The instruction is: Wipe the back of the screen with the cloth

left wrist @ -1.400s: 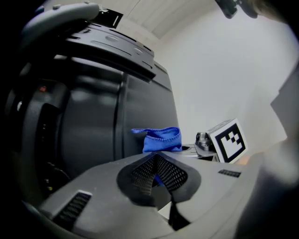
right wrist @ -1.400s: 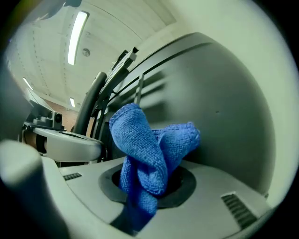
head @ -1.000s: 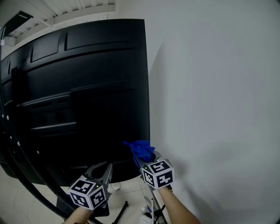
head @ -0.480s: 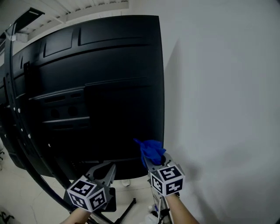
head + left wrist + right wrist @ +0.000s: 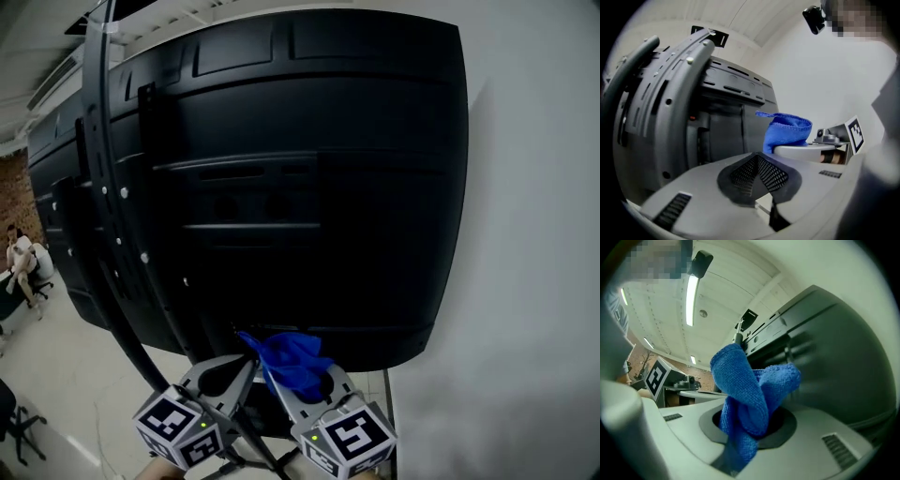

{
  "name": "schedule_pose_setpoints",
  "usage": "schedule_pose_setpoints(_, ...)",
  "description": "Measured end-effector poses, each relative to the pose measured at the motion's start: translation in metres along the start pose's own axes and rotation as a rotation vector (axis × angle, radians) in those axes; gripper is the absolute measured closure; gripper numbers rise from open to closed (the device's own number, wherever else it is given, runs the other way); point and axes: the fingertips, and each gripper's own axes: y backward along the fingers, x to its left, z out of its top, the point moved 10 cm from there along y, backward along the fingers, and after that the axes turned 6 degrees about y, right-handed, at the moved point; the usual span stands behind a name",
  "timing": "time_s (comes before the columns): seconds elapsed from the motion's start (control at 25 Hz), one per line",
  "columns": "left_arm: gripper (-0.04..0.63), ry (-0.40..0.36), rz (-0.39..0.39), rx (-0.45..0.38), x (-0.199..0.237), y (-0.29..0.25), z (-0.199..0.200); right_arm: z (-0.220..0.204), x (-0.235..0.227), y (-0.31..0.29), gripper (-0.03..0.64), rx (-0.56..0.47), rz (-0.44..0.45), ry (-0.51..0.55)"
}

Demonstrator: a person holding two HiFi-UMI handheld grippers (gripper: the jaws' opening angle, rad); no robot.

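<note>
One cloth (image 5: pixel 287 360): blue, clenched in your right gripper (image 5: pixel 298 382), at the screen's (image 5: pixel 309 187) 6 o'clock edge.
Left gripper (image 5: pixel 242 371): jaws together, empty.

White wall (image 5: pixel 534 234) fills the right side. Left — a curved black stand rail (image 5: pixel 103 216) with bolts. Far left — a seated person (image 5: pixel 21 258) on pale floor (image 5: pixel 66 375), near a brick wall (image 5: pixel 9 187). Strip light (image 5: pixel 692 291) overhead.

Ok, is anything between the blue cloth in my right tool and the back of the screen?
Nothing visible does. The right tool grips the bunched blue microfibre cloth by the lower edge of the large black plastic screen back, bare panel ahead. The curved metal stand arm lies further left.
</note>
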Motion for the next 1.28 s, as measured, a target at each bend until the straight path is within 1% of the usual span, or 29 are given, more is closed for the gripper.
schedule_pose_setpoints(0.12, 0.587, 0.008, 0.066, -0.025, 0.043, 0.036, -0.011, -0.012, 0.036, -0.03, 0.54, 0.012, 0.037, -0.021)
schedule_pose_setpoints(0.24, 0.588, 0.038, 0.094, -0.028, 0.078, 0.075, -0.016, -0.02, 0.082, -0.056, 0.54, 0.015, 0.05, -0.035)
schedule_pose_setpoints(0.32, 0.587, 0.04, 0.094, -0.033, 0.102, 0.105, -0.018, -0.025, 0.116, -0.074, 0.54, 0.017, 0.037, -0.039)
schedule_pose_setpoints(0.52, 0.586, 0.028, 0.069, -0.041, 0.164, 0.173, -0.021, -0.032, 0.196, -0.115, 0.54, 0.013, -0.036, -0.048)
schedule_pose_setpoints(0.6, 0.588, 0.033, 0.052, -0.035, 0.185, 0.194, -0.025, -0.035, 0.221, -0.128, 0.538, 0.009, -0.068, -0.054)
schedule_pose_setpoints(0.72, 0.586, 0.026, 0.034, -0.022, 0.21, 0.219, -0.031, -0.042, 0.25, -0.146, 0.538, 0.034, -0.095, -0.067)
schedule_pose_setpoints(0.88, 0.588, 0.04, 0.031, -0.033, 0.236, 0.243, -0.035, -0.046, 0.276, -0.166, 0.538, 0.076, -0.101, -0.048)
schedule_pose_setpoints(0.96, 0.588, 0.044, 0.027, -0.042, 0.24, 0.25, -0.036, -0.049, 0.279, -0.167, 0.537, 0.068, -0.12, -0.049)
schedule_pose_setpoints(1.08, 0.588, 0.04, 0.031, -0.054, 0.239, 0.255, -0.036, -0.054, 0.278, -0.165, 0.537, 0.045, -0.139, -0.03)
schedule_pose_setpoints(1.28, 0.588, 0.037, 0.052, -0.086, 0.223, 0.25, -0.028, -0.044, 0.274, -0.156, 0.538, 0.03, -0.154, 0.008)
